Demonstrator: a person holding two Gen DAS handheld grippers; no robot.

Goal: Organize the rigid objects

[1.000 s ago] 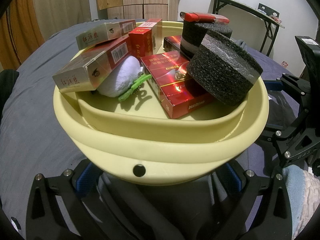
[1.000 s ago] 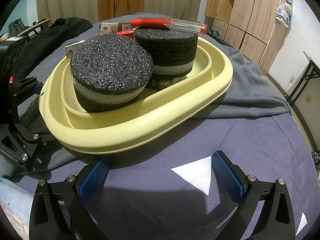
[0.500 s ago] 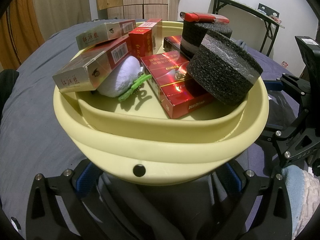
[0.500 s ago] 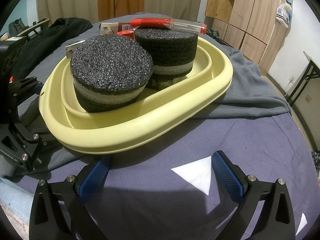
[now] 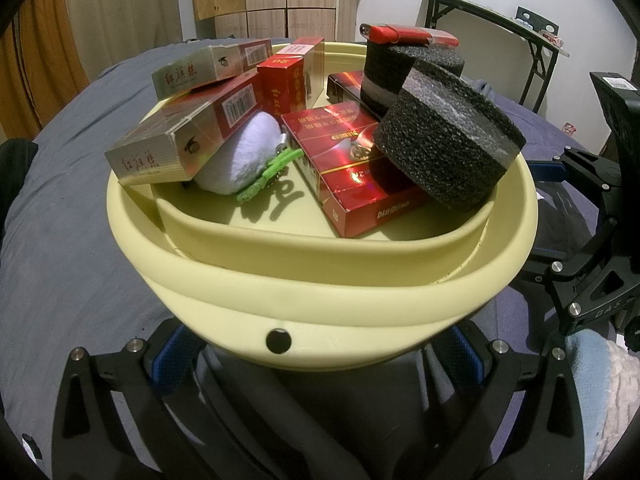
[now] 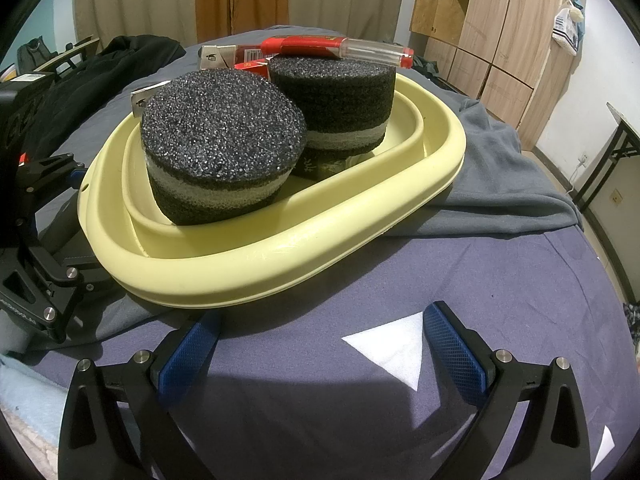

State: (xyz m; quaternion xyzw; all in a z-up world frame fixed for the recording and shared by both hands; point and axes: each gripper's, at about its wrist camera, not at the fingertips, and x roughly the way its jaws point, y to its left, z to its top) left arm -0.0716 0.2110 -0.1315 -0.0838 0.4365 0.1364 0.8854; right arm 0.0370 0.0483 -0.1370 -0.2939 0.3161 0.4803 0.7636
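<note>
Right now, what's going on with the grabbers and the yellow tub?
Left gripper and right gripper: jaws open, empty. Yellow tub full of boxes and foam rounds. Nothing blocking.

Crowded basin (image 5: 320, 280), open bed beside it

Two foam discs (image 6: 224, 148) fill the basin's right side, cartons (image 5: 180, 140) its left; only a narrow bare strip of floor near the front rim is free. The bedsheet (image 6: 500, 280) off the basin's right edge lies open up to a rumpled grey cloth (image 6: 500, 184).

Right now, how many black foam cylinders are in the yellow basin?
2. One foam cylinder leans on the yellow basin rim near the right gripper; the other stands behind it, under the red screwdriver. None seems hidden.
</note>
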